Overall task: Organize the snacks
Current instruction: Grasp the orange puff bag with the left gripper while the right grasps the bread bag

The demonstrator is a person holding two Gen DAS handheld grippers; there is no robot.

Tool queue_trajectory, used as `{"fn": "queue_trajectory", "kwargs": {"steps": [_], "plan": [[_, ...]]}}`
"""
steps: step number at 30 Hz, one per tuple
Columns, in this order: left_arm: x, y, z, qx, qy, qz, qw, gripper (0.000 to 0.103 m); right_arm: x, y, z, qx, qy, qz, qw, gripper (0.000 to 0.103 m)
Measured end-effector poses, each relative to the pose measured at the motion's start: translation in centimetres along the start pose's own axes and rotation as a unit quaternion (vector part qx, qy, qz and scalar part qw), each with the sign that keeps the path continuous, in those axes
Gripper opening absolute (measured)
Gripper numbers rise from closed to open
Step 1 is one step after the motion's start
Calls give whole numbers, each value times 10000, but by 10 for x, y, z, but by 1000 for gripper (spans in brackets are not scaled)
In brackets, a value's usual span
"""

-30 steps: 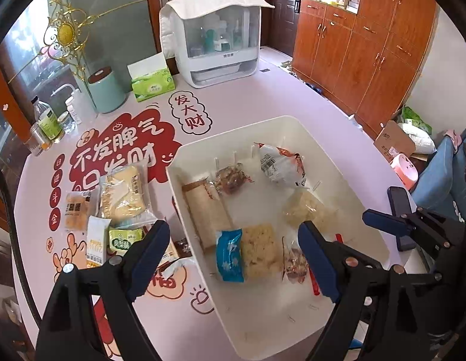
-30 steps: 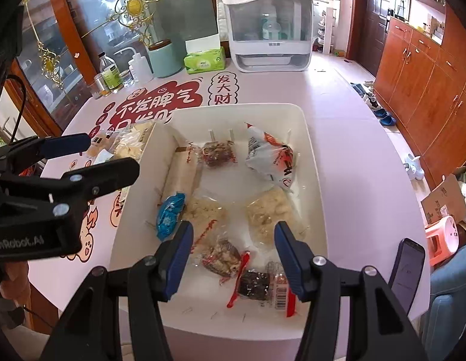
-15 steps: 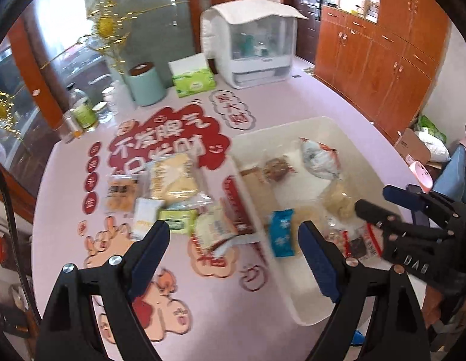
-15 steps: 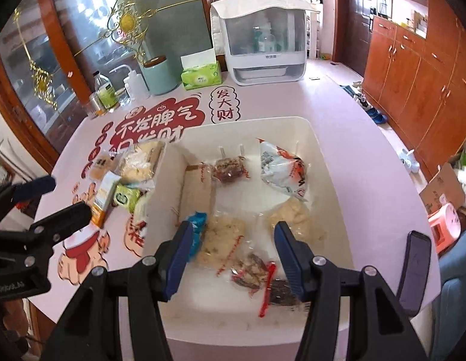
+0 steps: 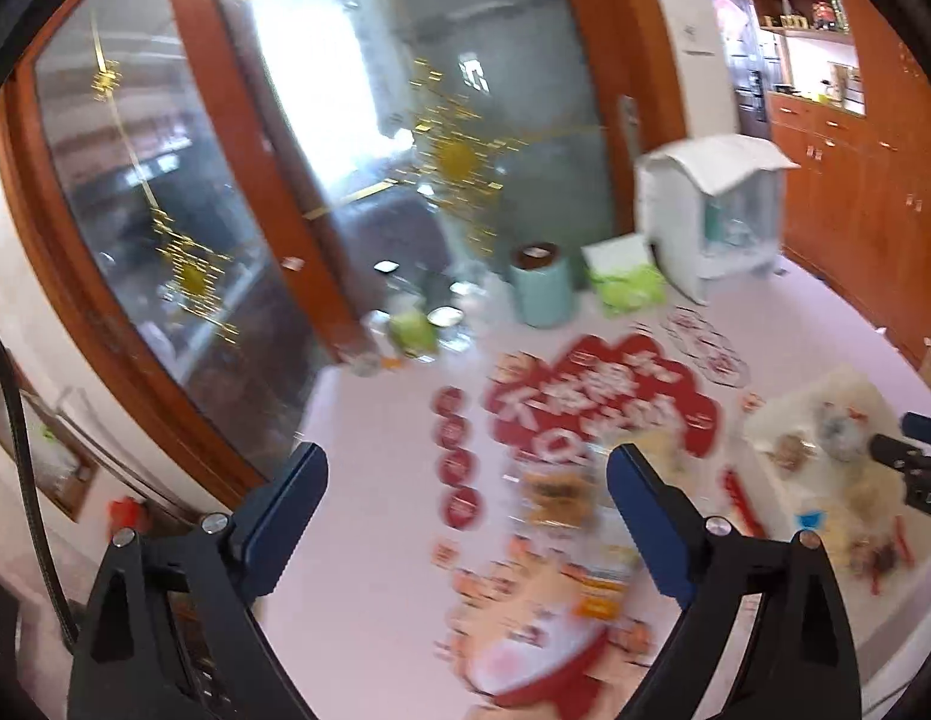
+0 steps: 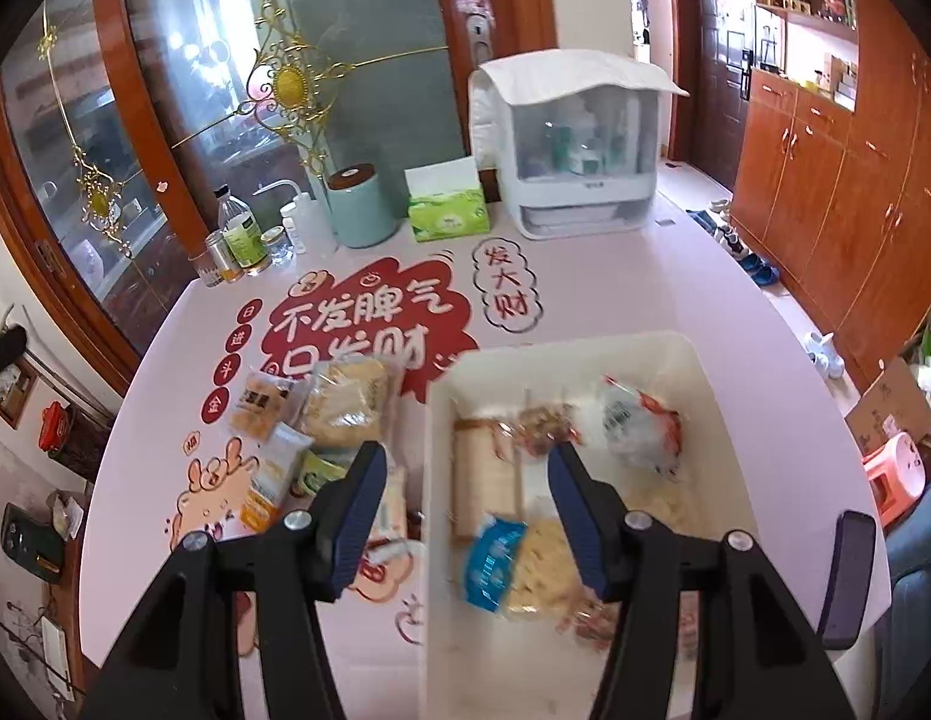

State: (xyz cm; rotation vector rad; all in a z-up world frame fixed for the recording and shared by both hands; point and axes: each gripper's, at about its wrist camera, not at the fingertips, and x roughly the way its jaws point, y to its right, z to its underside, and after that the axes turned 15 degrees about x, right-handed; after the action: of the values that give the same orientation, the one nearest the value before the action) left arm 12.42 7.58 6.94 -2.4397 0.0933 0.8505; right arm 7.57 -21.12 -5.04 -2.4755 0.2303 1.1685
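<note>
While snacks waited loose beside the bin (image 6: 693,354), you held both grippers empty.
Left gripper (image 5: 465,516) and right gripper (image 6: 465,510) stood jaws apart, ready to pick the cracker packet (image 6: 267,405).

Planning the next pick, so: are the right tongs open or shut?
Open. The right tongs stand spread with nothing between them, hovering over the bin's left wall.

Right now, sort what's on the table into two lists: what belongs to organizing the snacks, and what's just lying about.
Belongs to the job:
white bin with snacks already inside
loose snack packets left of the bin
left claw, open
right claw, open

Just lying about:
tissue pack
teal canister
bottles and jars
white cabinet box
phone
</note>
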Motion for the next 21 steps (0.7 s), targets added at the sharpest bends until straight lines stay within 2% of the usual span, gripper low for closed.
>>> {"fn": "queue_trajectory", "kwargs": {"steps": [3,7,12,16,18,21], "plan": [[17,-29,7,20,-1,-84,10000,94,10,-25,-7,41,-114,-44,9999,57],[51,-48,16,44,-81,69,9999,95,28,-61,-12,50,-301,-90,9995,57],[106,-48,24,92,-352,844,9958,95,49,-104,-14,-74,-487,-175,9986,57],[154,-30,26,161,-657,1424,9875,95,73,-132,-19,-250,-662,-69,9975,57],[184,-17,28,169,-877,1808,9795,95,87,-138,-23,-247,-755,-7,9968,61],[218,8,35,208,-1208,2184,9681,95,118,-143,-23,-193,-882,282,9955,64]]}}
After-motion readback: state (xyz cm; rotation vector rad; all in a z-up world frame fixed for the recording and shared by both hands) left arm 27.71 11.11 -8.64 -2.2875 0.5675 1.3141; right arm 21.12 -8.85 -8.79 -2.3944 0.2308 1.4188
